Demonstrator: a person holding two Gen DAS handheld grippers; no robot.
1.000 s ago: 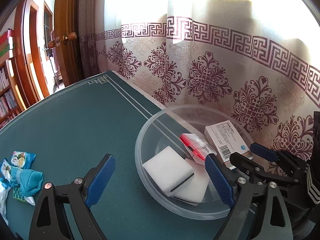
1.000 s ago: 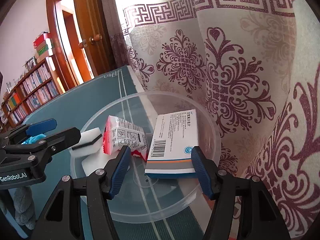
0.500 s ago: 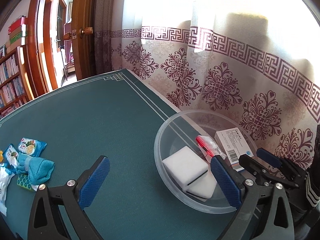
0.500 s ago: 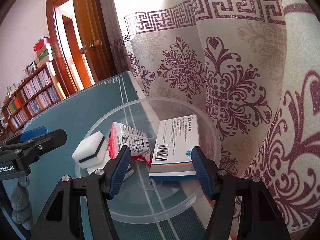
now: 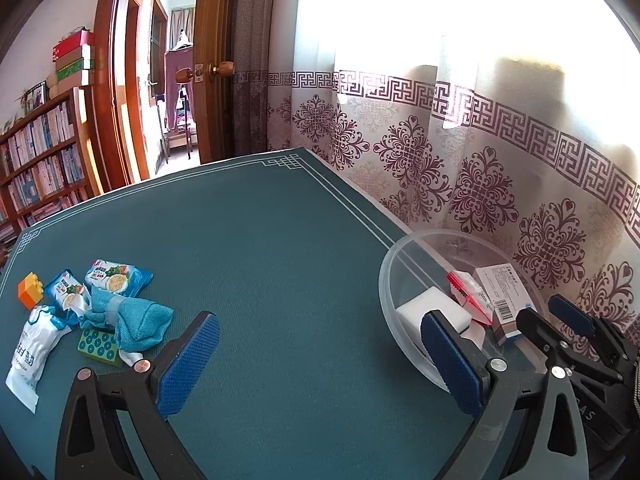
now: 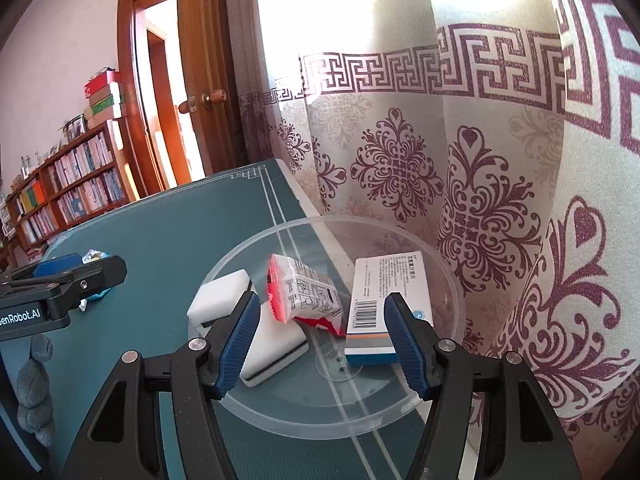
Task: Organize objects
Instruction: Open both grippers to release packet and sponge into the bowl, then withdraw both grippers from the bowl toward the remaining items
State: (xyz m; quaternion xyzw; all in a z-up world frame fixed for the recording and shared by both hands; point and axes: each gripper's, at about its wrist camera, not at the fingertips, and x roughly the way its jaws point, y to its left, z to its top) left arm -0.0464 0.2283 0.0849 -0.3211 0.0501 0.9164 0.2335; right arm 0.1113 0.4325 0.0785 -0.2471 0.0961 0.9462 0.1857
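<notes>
1. Bowl [image 6: 448,264], clear, at table [image 5: 280,240] edge by curtain, holds 2 sponges [image 6: 218,294], red packet [image 6: 304,294], medicine box [image 6: 388,296].
2. Left pile [image 5: 92,304]: snack packets, cloth, orange block unsorted.
3. Left gripper [image 5: 320,356] wide, empty; right gripper [image 6: 322,338] half-open, empty, over bowl.

- A teal tabletop [image 5: 280,240] with a white line border fills the foreground.
- At 3 o'clock a sunlit cream curtain [image 5: 460,152] with maroon patterns.
- At 11 o'clock an open wooden door [image 5: 212,60]; at 9 o'clock a full bookshelf [image 5: 40,152].
</notes>
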